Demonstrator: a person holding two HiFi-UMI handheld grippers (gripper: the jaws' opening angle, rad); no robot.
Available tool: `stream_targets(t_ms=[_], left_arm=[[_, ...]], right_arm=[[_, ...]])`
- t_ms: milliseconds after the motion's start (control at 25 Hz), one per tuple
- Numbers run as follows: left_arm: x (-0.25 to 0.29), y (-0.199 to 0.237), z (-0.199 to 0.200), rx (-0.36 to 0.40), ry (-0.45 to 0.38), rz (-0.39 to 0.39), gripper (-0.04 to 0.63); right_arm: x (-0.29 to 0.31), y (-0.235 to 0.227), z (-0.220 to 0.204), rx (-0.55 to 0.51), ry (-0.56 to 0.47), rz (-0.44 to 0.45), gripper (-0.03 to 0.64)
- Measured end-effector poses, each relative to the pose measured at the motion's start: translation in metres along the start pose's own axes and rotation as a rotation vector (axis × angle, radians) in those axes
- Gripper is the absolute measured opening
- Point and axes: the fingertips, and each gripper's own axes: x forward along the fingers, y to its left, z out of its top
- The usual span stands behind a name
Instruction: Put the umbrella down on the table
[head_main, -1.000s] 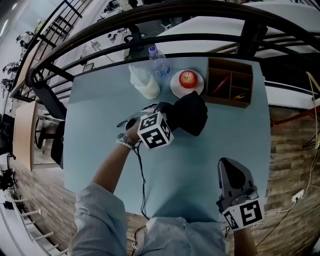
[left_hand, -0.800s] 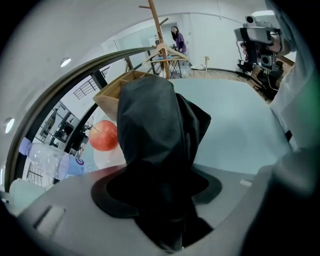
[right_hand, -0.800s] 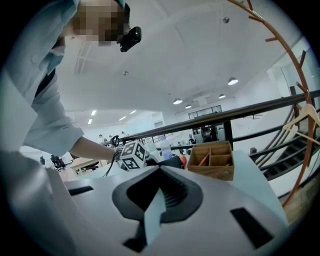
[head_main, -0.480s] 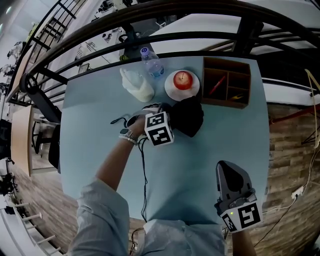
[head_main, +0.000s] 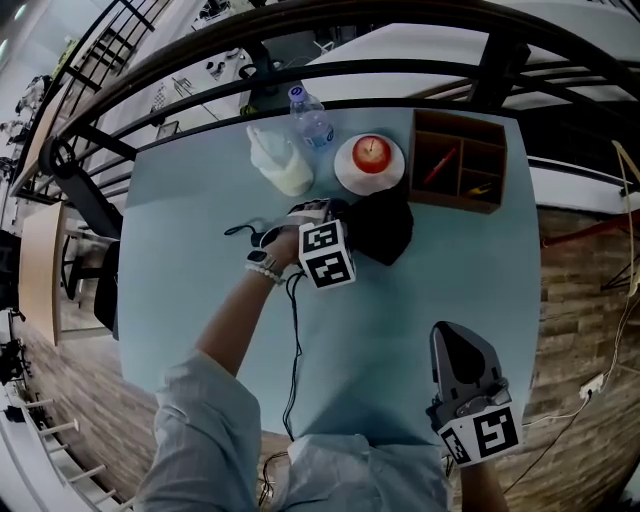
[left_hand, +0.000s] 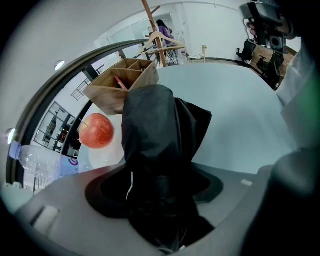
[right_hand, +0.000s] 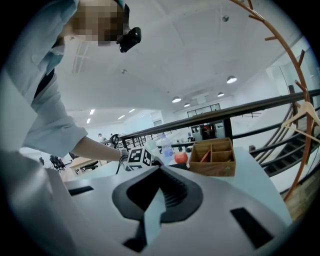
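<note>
The black folded umbrella (head_main: 385, 228) lies bunched on the pale blue table (head_main: 190, 200), just in front of the plate. My left gripper (head_main: 340, 222) points steeply down at its near end. In the left gripper view the umbrella (left_hand: 160, 140) fills the gap between the jaws, which are opening while the black fabric still touches both sides. My right gripper (head_main: 458, 338) hovers near the table's front right edge, far from the umbrella, with its jaws together and nothing in them (right_hand: 159, 194).
Behind the umbrella stand a white plate (head_main: 349, 176) with a red apple (head_main: 372, 153), a water bottle (head_main: 312, 118) and a white bag-like thing (head_main: 283, 165). A wooden organiser (head_main: 460, 165) sits back right. A black cable (head_main: 295, 330) trails from the left hand. A dark railing (head_main: 300, 75) borders the far side.
The left gripper has sunk toward the table with the umbrella, which now rests lower and more bunched near the plate. The right gripper has kept still.
</note>
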Motion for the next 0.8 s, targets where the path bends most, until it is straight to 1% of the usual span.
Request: stream_targets(t_ms=[80,240,320,440,560,600,680,720,800], left_arm=[[-0.005,0.002,0.000,-0.021,-0.017,0.017,0.299],[-0.023,0.007,-0.002,-0.033,-0.042,0.061,0.301],[-0.033,0.009,-0.001,-0.051,-0.060,0.085,0.301],[-0.056,0.014,0.007,-0.110,-0.132,0.135,0.299],[-0.083,0.015,0.016,-0.203,-0.231,0.170,0.293],[-0.092,0.015,0.018,-0.248,-0.265,0.183,0.275],[-0.111,0.016,0.022,-0.337,-0.333,0.225,0.197],[-0.121,0.017,0.024,-0.369,-0.368,0.254,0.157],[-0.142,0.018,0.029,-0.408,-0.434,0.314,0.077]], right_arm=[[-0.003,0.003,0.001,-0.006,-0.004,0.000,-0.005],[-0.006,0.012,0.007,-0.025,-0.012,0.002,-0.005],[-0.009,0.017,0.010,-0.031,-0.022,0.007,-0.005],[-0.014,0.026,0.016,-0.047,-0.040,0.013,-0.005],[-0.019,0.036,0.020,-0.064,-0.053,0.015,-0.005],[-0.021,0.040,0.021,-0.067,-0.057,0.015,-0.005],[-0.026,0.048,0.024,-0.077,-0.067,0.016,-0.005],[-0.028,0.051,0.025,-0.082,-0.073,0.017,-0.005],[-0.034,0.058,0.029,-0.094,-0.086,0.016,-0.005]])
